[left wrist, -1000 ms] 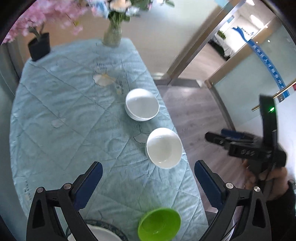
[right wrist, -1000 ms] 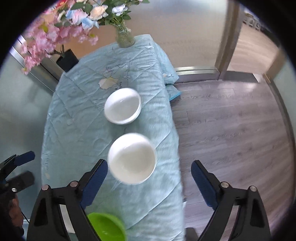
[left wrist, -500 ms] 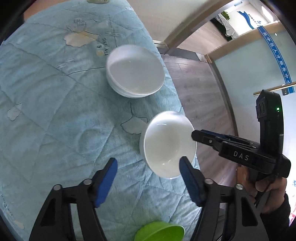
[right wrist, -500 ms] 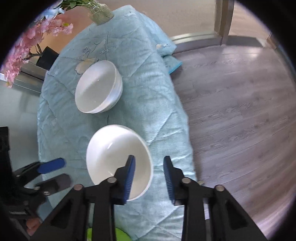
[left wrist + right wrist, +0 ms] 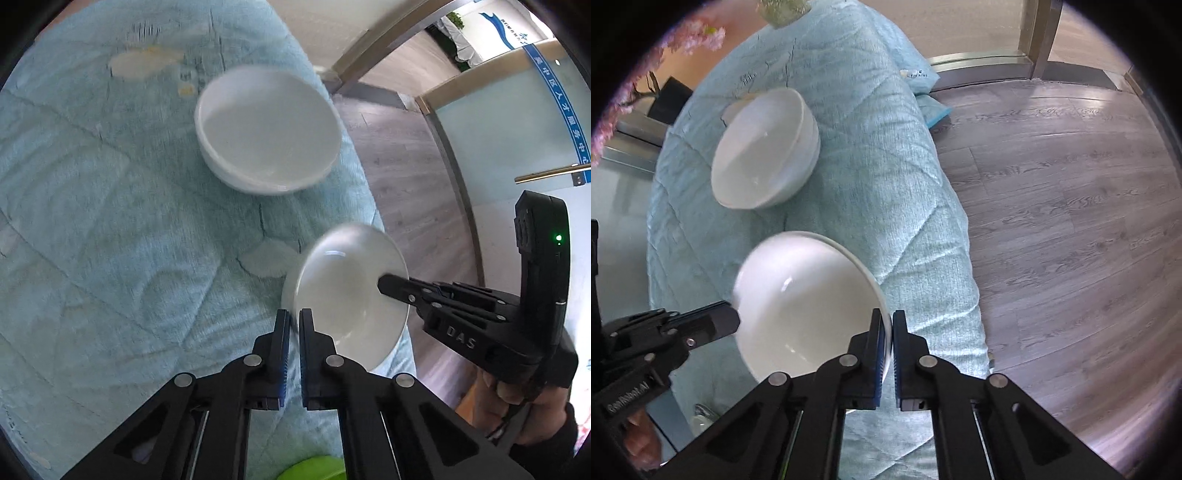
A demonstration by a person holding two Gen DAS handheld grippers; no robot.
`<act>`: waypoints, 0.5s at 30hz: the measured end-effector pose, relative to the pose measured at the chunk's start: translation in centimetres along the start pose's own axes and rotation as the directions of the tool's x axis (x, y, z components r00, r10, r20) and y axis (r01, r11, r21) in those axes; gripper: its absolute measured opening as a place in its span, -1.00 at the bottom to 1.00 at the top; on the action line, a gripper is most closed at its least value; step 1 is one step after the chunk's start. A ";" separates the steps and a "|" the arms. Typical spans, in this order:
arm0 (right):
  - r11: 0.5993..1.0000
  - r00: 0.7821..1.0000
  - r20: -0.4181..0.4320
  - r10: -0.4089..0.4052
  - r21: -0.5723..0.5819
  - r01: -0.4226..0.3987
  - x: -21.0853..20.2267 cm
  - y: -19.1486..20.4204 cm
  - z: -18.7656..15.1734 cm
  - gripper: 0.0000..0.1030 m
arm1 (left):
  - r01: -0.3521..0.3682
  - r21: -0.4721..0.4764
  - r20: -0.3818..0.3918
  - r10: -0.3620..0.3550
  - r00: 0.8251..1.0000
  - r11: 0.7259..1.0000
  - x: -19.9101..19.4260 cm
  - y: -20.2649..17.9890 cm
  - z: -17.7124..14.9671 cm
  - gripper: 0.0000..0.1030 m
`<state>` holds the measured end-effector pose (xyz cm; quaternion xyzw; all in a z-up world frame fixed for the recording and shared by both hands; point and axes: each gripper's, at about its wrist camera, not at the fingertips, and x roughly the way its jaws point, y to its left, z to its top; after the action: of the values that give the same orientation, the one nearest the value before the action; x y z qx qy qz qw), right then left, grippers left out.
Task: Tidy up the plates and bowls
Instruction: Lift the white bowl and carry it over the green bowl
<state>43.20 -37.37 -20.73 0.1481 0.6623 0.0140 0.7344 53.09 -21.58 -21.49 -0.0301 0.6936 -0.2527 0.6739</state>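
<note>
Both grippers pinch opposite sides of one white bowl (image 5: pixel 347 295) near the right edge of the blue quilted table (image 5: pixel 92 221), and it looks tilted, probably so it can be carried steadily to the stack of white bowls (image 5: pixel 267 129) standing farther along. The left gripper (image 5: pixel 291 325) is clenched almost fully on the bowl's left rim. The right gripper (image 5: pixel 889 328) is clamped just as narrowly on the right rim, the thin rim caught between its blue pads.
</note>
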 end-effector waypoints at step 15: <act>1.000 0.998 0.060 -0.030 0.009 0.029 -1.9 0.8 -1.3 -0.94 | -0.064 0.058 0.042 0.062 0.997 0.996 -2.3 -2.1 -0.6 -0.99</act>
<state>41.81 -36.71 -18.79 0.1419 0.6419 -0.0041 0.7535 52.08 -22.29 -18.59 0.0069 0.6725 -0.2512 0.6961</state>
